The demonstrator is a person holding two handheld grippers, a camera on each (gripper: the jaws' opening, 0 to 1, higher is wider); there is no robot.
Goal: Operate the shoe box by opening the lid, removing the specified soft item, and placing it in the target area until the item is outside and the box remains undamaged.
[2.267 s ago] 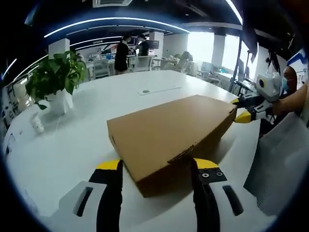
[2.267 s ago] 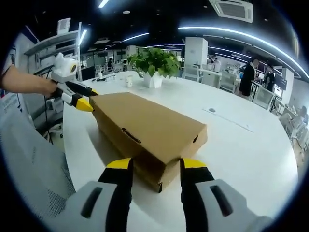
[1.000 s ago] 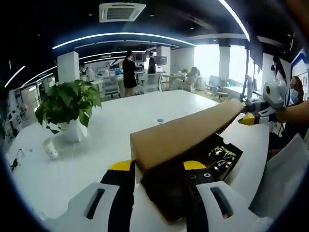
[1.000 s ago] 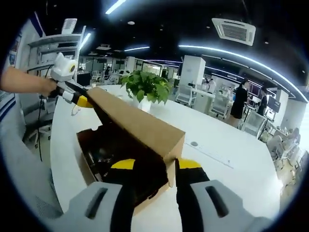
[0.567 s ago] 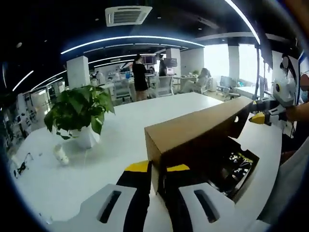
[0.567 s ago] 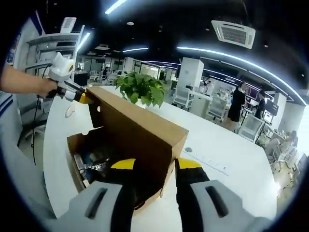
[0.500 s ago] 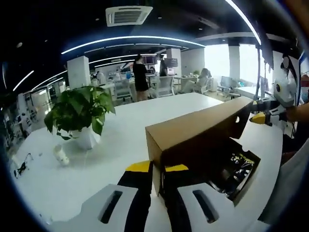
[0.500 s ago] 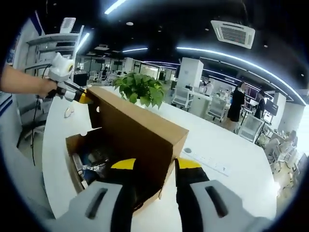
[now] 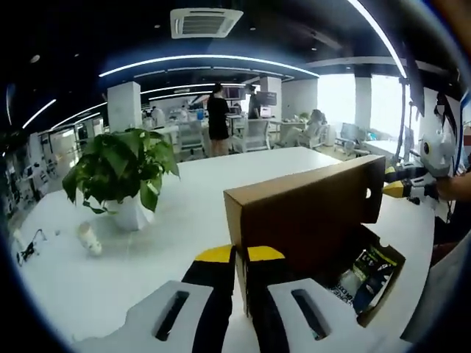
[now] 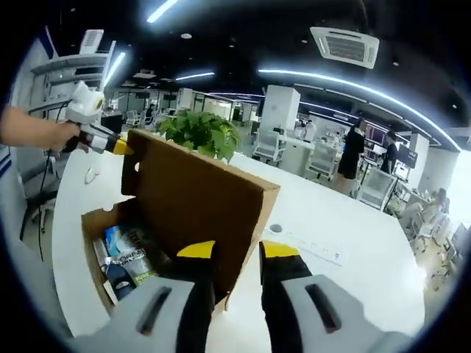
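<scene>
- The shoe box point(image 10: 140, 243) sat on the white table point(image 9: 184, 213), its lid point(image 9: 305, 213) nearly upright and packets point(image 10: 125, 254) showing inside.
- Left gripper point(image 9: 241, 257) and right gripper point(image 10: 237, 254) each pinched a lid corner; pushing further risked tearing the hinge.
- Earlier the lid lay flat.

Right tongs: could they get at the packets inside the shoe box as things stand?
Probably not yet. The right tongs are shut on the raised lid at its corner, so they are occupied. The packets lie uncovered in the shoe box; letting go should leave the way free.
</scene>
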